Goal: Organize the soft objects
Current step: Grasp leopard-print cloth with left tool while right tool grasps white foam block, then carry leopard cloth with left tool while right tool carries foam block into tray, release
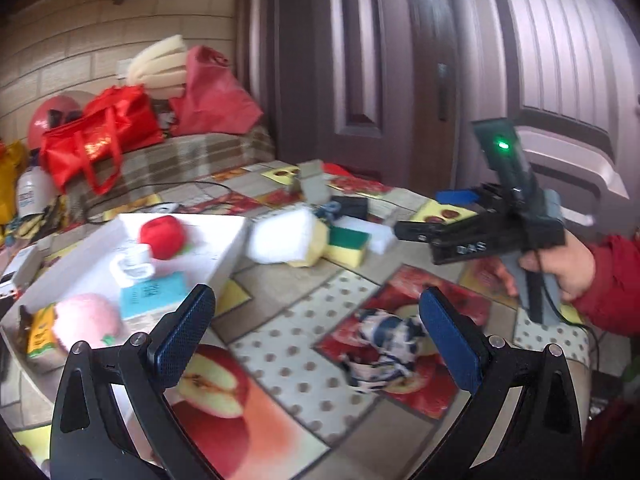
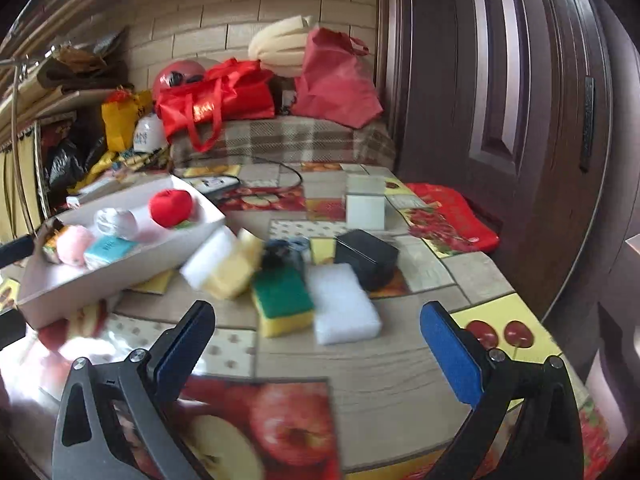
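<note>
While both grippers hang wide open and empty, loose sponges wait at tray's 3 o'clock. Left gripper (image 1: pixel 316 332) nearest patterned cloth (image 1: pixel 384 344), at its 1 o'clock. Right gripper (image 2: pixel 316 344) faces green-yellow sponge (image 2: pixel 284 300), white sponge (image 2: pixel 344 304) touching it: risk pinching both, or nudging white tray (image 2: pixel 120 272).

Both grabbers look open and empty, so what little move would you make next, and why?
Probably lower the left gripper onto the patterned cloth lying loose on the table between its open fingers. Other soft things, like the red plush, already sit in the white tray.
</note>
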A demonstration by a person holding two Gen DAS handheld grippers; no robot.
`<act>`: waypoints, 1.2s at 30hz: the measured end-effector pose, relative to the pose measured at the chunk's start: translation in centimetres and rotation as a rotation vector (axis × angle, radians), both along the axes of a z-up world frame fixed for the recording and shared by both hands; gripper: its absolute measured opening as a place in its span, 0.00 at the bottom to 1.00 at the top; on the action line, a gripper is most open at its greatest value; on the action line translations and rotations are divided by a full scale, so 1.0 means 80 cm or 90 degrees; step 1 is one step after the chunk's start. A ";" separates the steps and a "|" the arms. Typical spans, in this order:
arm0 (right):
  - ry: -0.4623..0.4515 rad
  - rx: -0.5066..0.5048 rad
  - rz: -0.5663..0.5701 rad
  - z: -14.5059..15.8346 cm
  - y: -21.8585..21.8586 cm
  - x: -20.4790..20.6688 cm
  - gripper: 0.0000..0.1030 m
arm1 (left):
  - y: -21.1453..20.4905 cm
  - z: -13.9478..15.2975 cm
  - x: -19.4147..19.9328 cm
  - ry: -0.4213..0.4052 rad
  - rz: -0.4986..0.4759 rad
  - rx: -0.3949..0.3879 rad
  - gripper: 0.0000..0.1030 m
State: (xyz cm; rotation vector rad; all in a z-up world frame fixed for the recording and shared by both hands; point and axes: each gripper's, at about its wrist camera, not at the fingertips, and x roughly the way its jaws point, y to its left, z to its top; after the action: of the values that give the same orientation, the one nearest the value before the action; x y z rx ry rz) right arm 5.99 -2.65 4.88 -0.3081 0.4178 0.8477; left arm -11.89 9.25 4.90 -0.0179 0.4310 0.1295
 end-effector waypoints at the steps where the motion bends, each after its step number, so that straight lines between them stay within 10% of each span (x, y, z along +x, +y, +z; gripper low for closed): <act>1: 0.007 -0.028 0.007 -0.005 -0.001 0.011 1.00 | -0.007 -0.002 0.010 0.020 -0.022 -0.004 1.00; 5: 0.067 -0.102 0.029 -0.024 0.014 0.045 0.99 | -0.030 -0.012 0.042 0.095 -0.069 0.008 0.99; 10: 0.122 -0.182 0.046 -0.051 0.040 0.065 0.69 | -0.034 -0.023 0.058 0.140 -0.097 -0.008 0.90; 15: 0.131 -0.178 0.068 -0.050 0.051 0.071 0.69 | -0.031 -0.032 0.075 0.174 -0.115 -0.030 0.81; 21: 0.112 -0.183 0.082 -0.049 0.059 0.067 0.49 | -0.027 -0.050 0.094 0.244 -0.089 -0.037 0.48; 30: 0.029 -0.135 0.056 -0.030 0.042 0.050 0.49 | -0.033 -0.039 0.074 0.192 -0.074 -0.001 0.38; 36: -0.004 0.005 -0.012 -0.003 -0.005 0.052 0.49 | -0.011 -0.012 0.032 0.065 0.008 -0.019 0.38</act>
State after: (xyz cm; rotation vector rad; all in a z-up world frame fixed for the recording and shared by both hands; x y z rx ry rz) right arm 10.14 -3.07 4.61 -0.2992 0.4117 0.8293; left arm -9.31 8.41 3.97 -0.0436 0.5344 0.1363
